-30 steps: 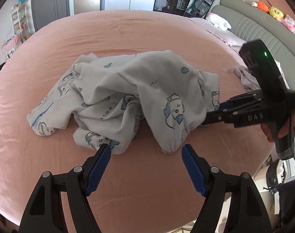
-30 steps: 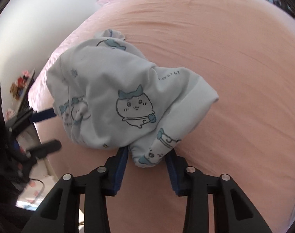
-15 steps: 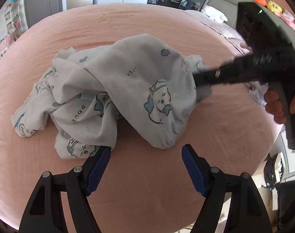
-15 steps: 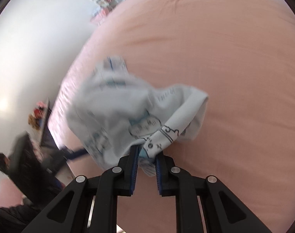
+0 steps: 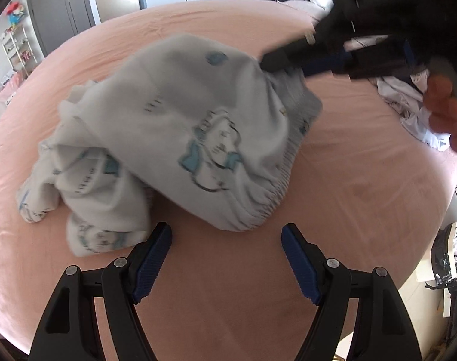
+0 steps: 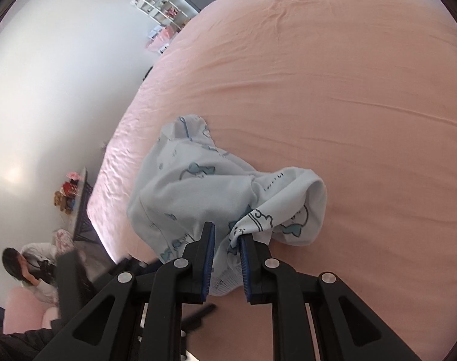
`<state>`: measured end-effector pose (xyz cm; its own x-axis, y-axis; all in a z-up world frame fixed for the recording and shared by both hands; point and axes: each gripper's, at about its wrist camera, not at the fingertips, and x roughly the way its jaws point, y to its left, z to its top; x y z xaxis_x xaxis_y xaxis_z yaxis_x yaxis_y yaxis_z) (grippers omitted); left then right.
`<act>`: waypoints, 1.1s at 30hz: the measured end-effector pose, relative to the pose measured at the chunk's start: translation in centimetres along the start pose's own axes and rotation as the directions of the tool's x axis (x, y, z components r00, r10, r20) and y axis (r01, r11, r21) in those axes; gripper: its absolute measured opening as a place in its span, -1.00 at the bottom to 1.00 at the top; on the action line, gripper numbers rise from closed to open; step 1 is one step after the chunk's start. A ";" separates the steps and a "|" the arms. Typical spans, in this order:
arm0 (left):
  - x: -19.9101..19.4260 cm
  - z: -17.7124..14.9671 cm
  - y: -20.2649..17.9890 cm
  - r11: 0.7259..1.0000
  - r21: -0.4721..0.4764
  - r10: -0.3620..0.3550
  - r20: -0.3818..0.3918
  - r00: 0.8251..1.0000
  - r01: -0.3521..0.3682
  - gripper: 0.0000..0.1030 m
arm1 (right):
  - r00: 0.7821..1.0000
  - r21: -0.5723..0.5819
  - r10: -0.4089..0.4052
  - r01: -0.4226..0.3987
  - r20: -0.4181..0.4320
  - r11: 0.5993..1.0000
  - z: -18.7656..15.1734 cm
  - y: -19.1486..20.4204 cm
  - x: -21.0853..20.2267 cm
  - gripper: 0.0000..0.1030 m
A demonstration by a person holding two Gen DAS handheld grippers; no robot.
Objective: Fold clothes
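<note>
A white garment (image 5: pixel 180 138) printed with blue cartoon animals lies crumpled on the pink bed (image 5: pixel 363 198). Its elastic hem (image 5: pixel 270 204) hangs toward me, just beyond my left gripper (image 5: pixel 227 240), which stands open above the sheet with nothing between its blue pads. My right gripper (image 5: pixel 291 63) reaches in from the upper right and holds one edge of the garment lifted off the bed. In the right wrist view the right gripper (image 6: pixel 226 240) is shut on a bunch of the garment (image 6: pixel 198 192), which trails away over the sheet.
More pale clothes (image 5: pixel 409 105) lie at the bed's right edge, beside a hand (image 5: pixel 445 114). Cabinets and a door (image 5: pixel 78 3) stand beyond the bed. A shelf with toys (image 6: pixel 72 192) and a seated person (image 6: pixel 27 267) are at the left in the right wrist view.
The right gripper shut on the garment's edge and lifted it up and away. The cloth has risen off the bed and drawn closer to my open left gripper.
</note>
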<state>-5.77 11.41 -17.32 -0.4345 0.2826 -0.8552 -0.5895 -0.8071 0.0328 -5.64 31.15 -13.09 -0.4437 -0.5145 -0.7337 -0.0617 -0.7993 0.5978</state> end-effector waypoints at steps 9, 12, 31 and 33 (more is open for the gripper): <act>-1.3 1.9 0.0 0.991 -0.043 0.133 0.098 0.986 -0.130 0.45 | 1.000 0.001 0.025 -0.025 0.019 1.000 0.6 0.3 -0.8 -0.72; -2.8 2.7 0.4 0.989 -0.038 0.150 0.145 0.978 -0.146 0.45 | 1.000 -0.030 -0.016 0.017 0.018 0.999 0.4 0.6 -1.0 -0.71; -4.3 5.4 5.0 0.984 -0.135 0.134 0.144 0.980 -0.114 0.45 | 0.924 -0.516 -0.338 0.381 0.179 0.767 -4.9 5.3 -0.6 0.16; -4.2 5.4 4.8 0.984 -0.139 0.130 0.150 0.980 -0.109 0.45 | 0.897 -0.505 -0.387 0.440 0.211 0.743 -4.8 5.1 -0.1 0.16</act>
<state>-10.47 9.16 -10.80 -0.6043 0.2500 -0.7565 -0.4381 -0.8974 0.0534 -1.62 25.66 -11.53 -0.5632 -0.0865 -0.8218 0.2111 -0.9766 -0.0418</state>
